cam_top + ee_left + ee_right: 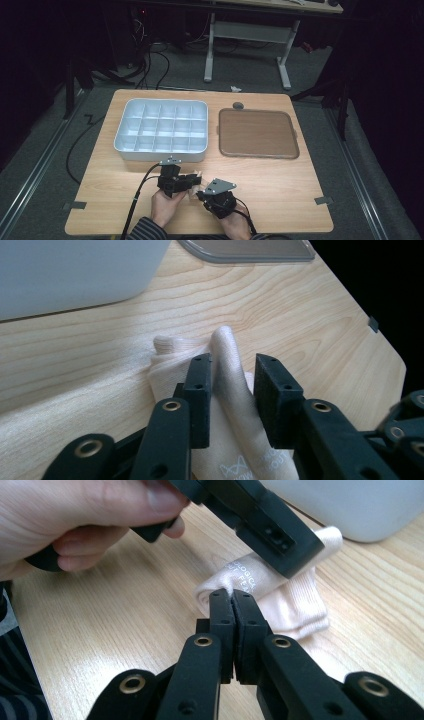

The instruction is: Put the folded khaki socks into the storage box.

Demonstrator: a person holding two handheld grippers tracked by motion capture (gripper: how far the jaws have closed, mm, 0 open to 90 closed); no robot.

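A pale cream sock (196,175) lies bunched on the wooden table (290,200) near its front edge. In the left gripper view a raised fold of the sock (226,342) stands between my left gripper (232,362) jaws, which press on it from both sides. My right gripper (232,594) has its jaws together, with the tips pinching the near edge of the sock (295,605) by its printed lettering. In the high view the left gripper (191,181) and the right gripper (201,192) meet over the sock, each held by a hand.
A white box with several compartments (162,152) stands just behind the grippers at the centre left. To its right lies a flat brown tray (257,132). The person's hand (75,515) holds the left gripper close beside the right one.
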